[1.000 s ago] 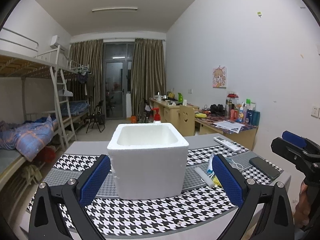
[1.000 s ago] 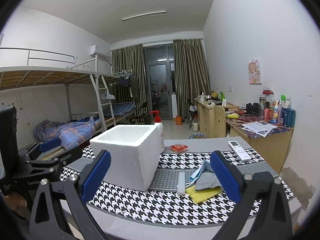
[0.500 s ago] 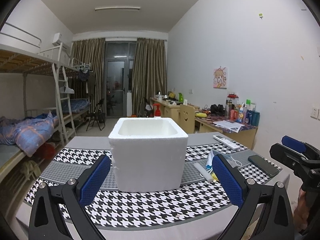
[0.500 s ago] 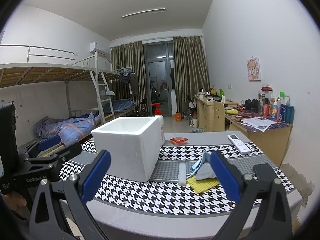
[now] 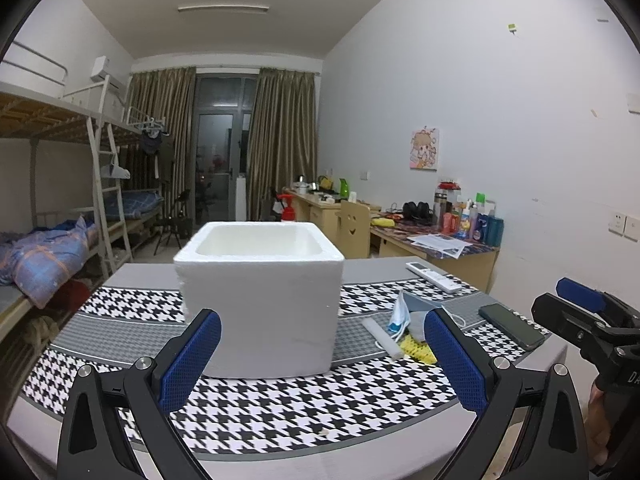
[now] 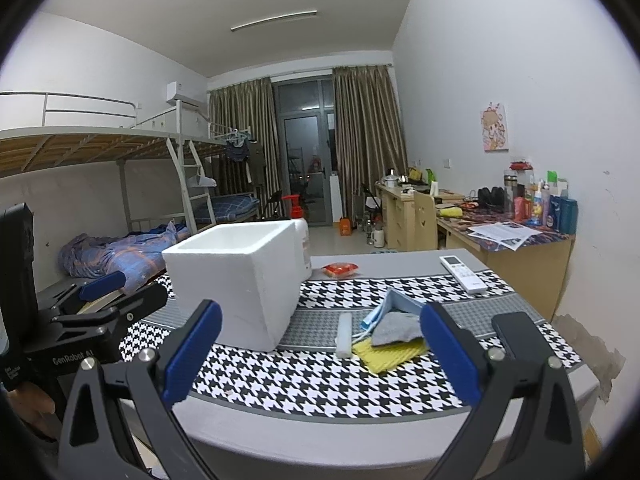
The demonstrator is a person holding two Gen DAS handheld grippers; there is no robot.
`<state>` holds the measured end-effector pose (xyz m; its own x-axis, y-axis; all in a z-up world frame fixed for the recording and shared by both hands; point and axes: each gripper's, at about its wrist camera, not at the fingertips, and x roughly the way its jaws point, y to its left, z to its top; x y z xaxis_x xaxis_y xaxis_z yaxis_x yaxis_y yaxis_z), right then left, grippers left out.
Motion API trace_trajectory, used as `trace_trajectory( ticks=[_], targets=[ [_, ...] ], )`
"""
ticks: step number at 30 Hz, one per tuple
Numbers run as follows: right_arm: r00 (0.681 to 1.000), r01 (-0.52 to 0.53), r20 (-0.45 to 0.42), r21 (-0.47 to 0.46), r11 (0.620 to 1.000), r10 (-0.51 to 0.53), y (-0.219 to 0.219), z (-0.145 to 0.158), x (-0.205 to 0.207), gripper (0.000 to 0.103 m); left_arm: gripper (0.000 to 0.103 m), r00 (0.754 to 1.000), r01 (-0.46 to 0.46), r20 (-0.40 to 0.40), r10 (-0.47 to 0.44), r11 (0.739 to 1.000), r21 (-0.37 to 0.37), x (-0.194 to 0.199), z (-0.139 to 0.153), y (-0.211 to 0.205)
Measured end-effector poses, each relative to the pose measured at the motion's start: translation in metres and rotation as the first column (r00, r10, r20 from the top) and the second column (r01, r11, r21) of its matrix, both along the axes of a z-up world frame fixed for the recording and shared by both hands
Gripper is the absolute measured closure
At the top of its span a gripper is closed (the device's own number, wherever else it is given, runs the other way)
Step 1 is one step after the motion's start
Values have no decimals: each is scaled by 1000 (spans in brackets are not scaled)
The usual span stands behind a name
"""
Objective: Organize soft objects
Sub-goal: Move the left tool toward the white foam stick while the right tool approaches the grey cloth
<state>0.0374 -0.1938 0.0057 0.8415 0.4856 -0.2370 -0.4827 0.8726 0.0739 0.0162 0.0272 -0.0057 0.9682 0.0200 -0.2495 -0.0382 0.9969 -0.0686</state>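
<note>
Evidently barely begun. From the left wrist view: left claw (image 5: pixel 320 364) spread wide and empty, hanging short of the near edge of the tabletop (image 5: pixel 280 412), straight in front of the white foam box (image 5: pixel 260 300). Box upright and open-topped; no view of its floor, so unclear whether anything lay inside. Just right of the box, a small heap of soft things: a blue face mask (image 5: pixel 402 314), a grey cloth (image 5: pixel 418 322) and a yellow cloth (image 5: pixel 416 348), overlapping one another, with a white foam strip (image 5: pixel 382 336) touching the heap on the box side. Further right of the box, a dark phone (image 5: pixel 508 326) and, behind the heap, a white remote (image 5: pixel 432 276). Right claw (image 5: pixel 580 312) at the far right of the box, off the tabletop's corner, held by a hand (image 5: pixel 604 428); prongs seen side-on, spacing not clear from here.

From the right wrist view: right claw (image 6: pixel 320 356) likewise parted wide, gripping nothing, short of the tabletop (image 6: pixel 320 400) and aimed between box (image 6: pixel 240 280) and heap. Mask (image 6: pixel 384 308), grey cloth (image 6: pixel 394 330) and yellow cloth (image 6: pixel 388 354) right of the box, strip (image 6: pixel 344 334) between them and it. Red packet (image 6: pixel 340 268) behind the box. Left claw (image 6: pixel 108 296) left of the box.

Judged: nothing gathered yet; all soft pieces left to lift and, presumably, drop into the box.
</note>
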Motion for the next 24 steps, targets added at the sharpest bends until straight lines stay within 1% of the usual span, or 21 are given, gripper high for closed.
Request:
trace_trajectory(
  ticks=[14, 19, 24],
  targets=[
    [999, 31, -30, -19, 999, -32, -19, -8, 13, 2, 1, 998, 60, -21, -60, 998, -9, 22, -10, -31],
    [999, 35, -35, -25, 999, -35, -26, -10, 19, 2, 1, 997, 67, -34, -68, 998, -20, 33, -13, -37],
    [998, 31, -45, -23, 999, -32, -33, -13, 29, 2, 1, 997, 62, -50, -63, 998, -14, 43, -15, -42]
  ],
)
